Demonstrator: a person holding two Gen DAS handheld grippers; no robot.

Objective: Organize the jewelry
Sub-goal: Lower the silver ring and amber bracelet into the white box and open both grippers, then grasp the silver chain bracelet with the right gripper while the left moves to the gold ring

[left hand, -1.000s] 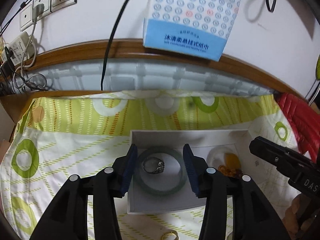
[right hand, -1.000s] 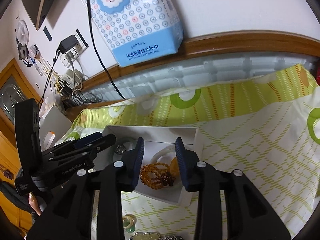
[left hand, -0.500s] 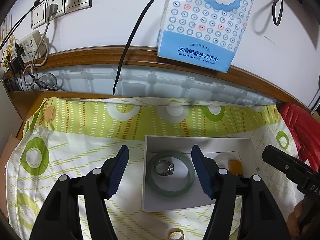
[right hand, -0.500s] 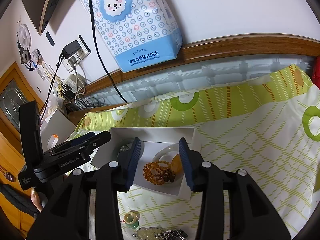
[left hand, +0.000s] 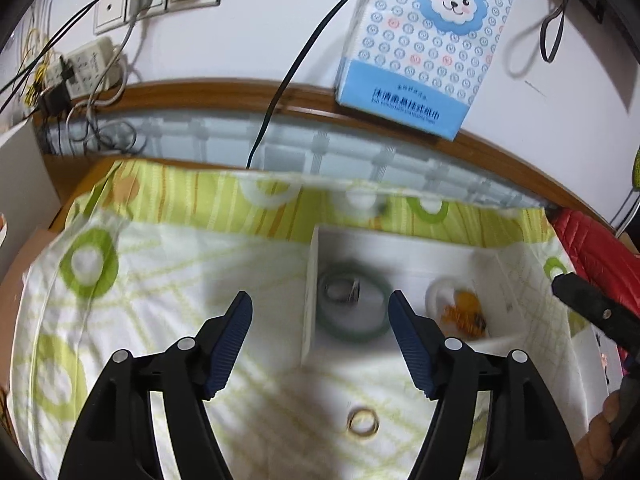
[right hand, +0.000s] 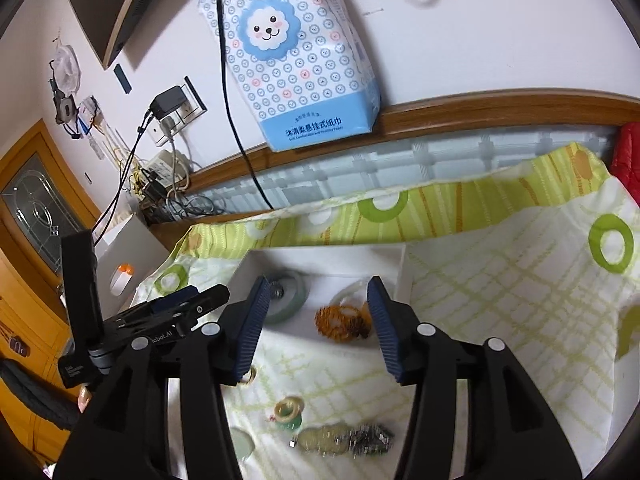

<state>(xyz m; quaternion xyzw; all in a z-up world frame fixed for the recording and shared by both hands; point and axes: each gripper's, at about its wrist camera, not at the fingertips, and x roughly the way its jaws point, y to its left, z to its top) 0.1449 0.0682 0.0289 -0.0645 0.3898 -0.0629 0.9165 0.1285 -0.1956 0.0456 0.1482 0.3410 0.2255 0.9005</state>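
Observation:
A shallow white box point(left hand: 404, 242) point(right hand: 326, 254) lies on the green-patterned cloth. Inside it lie a green bangle point(left hand: 354, 330) point(right hand: 290, 300) with a silver ring point(left hand: 342, 289) within it, plus a white bangle point(left hand: 438, 286) and an amber bead bracelet point(left hand: 466, 314) point(right hand: 340, 322). My left gripper point(left hand: 320, 312) hovers near the box's left edge, its jaws opening and nothing between them. My right gripper point(right hand: 318, 300) hangs before the box's front, jaws opening, nothing gripped. A gold ring point(left hand: 363, 421) lies on the cloth in front of the box. More small jewelry point(right hand: 290, 410) and a chain piece point(right hand: 344, 440) lie nearer.
A blue-and-white tissue pack point(left hand: 428, 40) hangs on the wall behind. Sockets, a power strip point(left hand: 94, 62) and cables crowd the left. A red item point(left hand: 592, 244) sits at the right edge. A white box point(right hand: 120, 252) stands left of the cloth.
Both grippers have opened wider and drawn back from the box. The left one has shifted left, off the green bangle; the right one has let go of the bead bracelet area.

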